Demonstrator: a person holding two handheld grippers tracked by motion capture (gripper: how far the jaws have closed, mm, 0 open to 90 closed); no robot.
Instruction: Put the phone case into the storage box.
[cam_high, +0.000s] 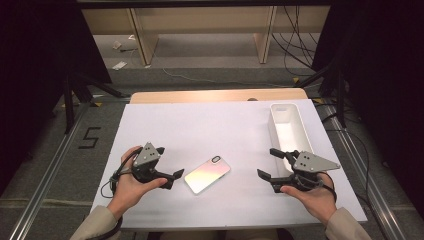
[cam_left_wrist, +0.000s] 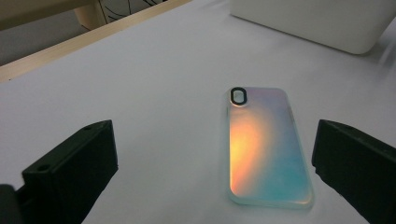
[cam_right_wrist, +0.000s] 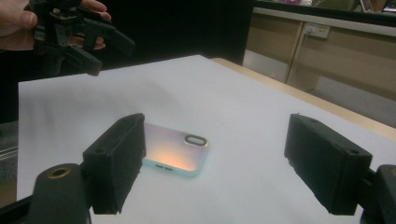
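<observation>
Phone case (cam_high: 207, 174) lies flat, camera hole facing up, near the table's front edge, the left gripper (cam_high: 169, 176) and right gripper (cam_high: 269, 165) flanking it with jaws spread wide and empty, probably poised to carry it to the white bin (cam_high: 290, 131) at far right.

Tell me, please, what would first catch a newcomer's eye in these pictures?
The iridescent phone case stands out first: it lies flat near the middle of the white sheet, glowing orange and teal, camera hole up. The left gripper and the right gripper flank it, both open and holding nothing. A long white bin sits at the sheet's right edge, beyond the right gripper.
</observation>
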